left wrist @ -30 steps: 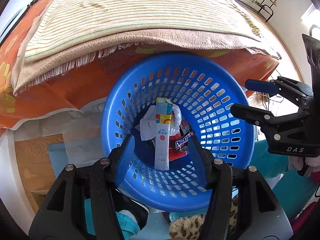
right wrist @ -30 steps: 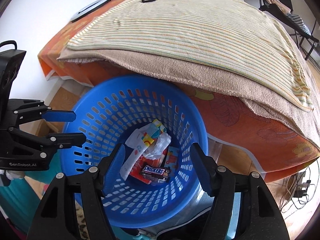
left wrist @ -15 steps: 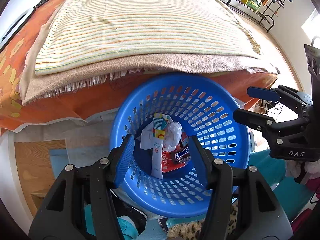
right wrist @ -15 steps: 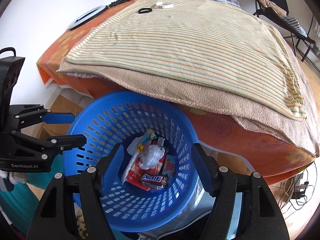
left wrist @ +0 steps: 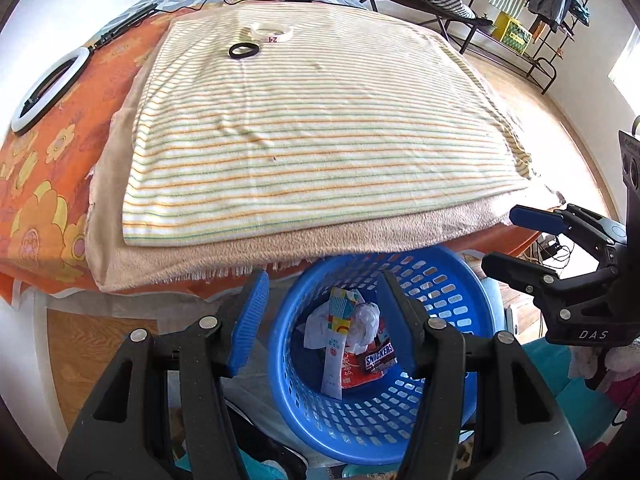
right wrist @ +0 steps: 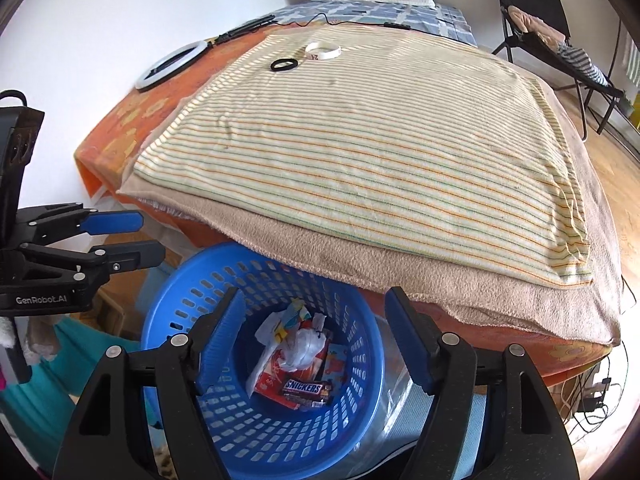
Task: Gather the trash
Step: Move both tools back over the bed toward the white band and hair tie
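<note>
Trash: crumpled white wrappers and a brown Snickers bar wrapper (right wrist: 307, 391), heaped at the bottom of the round blue perforated plastic basket (right wrist: 192, 300), lower centre of both views, under the bed's edge. Above, filling the frame: cream striped blanket (left wrist: 312, 136), with a black ring (left wrist: 244, 50) and white band (left wrist: 272, 34) near its top. Left tongs (left wrist: 320, 320) half open, empty; right tongs (right wrist: 316, 332) opening wider, empty. Likely between drops. Next: reach toward whatever litter remains on the bed.
</note>
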Tool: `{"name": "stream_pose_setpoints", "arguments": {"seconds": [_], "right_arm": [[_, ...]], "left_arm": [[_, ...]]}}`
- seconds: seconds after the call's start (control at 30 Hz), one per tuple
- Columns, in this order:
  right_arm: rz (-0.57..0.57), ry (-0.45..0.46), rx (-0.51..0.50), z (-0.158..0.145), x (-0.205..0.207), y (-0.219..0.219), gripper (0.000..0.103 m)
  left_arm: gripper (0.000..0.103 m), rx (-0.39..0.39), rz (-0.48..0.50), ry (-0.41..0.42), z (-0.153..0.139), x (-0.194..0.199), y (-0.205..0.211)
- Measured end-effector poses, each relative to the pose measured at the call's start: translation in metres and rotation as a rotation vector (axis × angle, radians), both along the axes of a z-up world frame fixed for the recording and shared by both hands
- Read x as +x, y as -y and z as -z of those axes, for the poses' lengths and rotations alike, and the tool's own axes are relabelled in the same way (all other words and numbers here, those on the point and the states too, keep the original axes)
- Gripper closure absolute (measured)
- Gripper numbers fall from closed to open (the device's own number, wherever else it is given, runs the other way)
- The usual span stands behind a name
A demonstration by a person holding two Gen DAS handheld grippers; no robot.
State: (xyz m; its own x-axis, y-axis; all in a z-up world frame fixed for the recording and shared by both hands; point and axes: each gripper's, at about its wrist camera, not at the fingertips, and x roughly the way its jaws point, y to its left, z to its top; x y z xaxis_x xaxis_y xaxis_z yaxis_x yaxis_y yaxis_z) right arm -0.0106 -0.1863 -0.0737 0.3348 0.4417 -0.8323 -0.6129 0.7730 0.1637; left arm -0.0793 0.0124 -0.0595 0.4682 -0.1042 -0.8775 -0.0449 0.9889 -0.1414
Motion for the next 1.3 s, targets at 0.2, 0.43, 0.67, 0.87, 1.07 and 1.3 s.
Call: {"name": "stream_pose_setpoints", "arguments": {"seconds": [0.2, 0.43, 0.67, 0.87, 1.07, 1.3], "right_arm": [[0.004, 0.005, 0.027, -0.014, 0.023, -0.008, 0.026], [0.015, 0.087, 0.08, -0.041, 0.068, -0.019, 0.026], [0.059, 0.116, 0.105, -0.06, 0.127, -0.038, 0.026], [0.043, 0.128, 0.108, -0.061, 0.164, -0.065, 0.026], [0.021, 0.115, 0.107, -0.05, 0.201, -0.096, 0.026], [-0.014, 0.062, 0.13, -0.031, 0.235, -0.13, 0.026]], "left_arm": [[0.045, 0.032, 0.011, 0.009, -0.015, 0.033, -0.013], [0.045, 0.012, -0.041, 0.037, -0.026, 0.081, -0.048], [0.045, 0.026, -0.059, 0.087, -0.03, 0.129, -0.075], [0.045, 0.027, -0.062, 0.094, -0.019, 0.17, -0.09], [0.045, 0.041, -0.038, 0.098, -0.007, 0.201, -0.099], [0.053, 0.057, -0.013, 0.089, 0.01, 0.231, -0.104]]}}
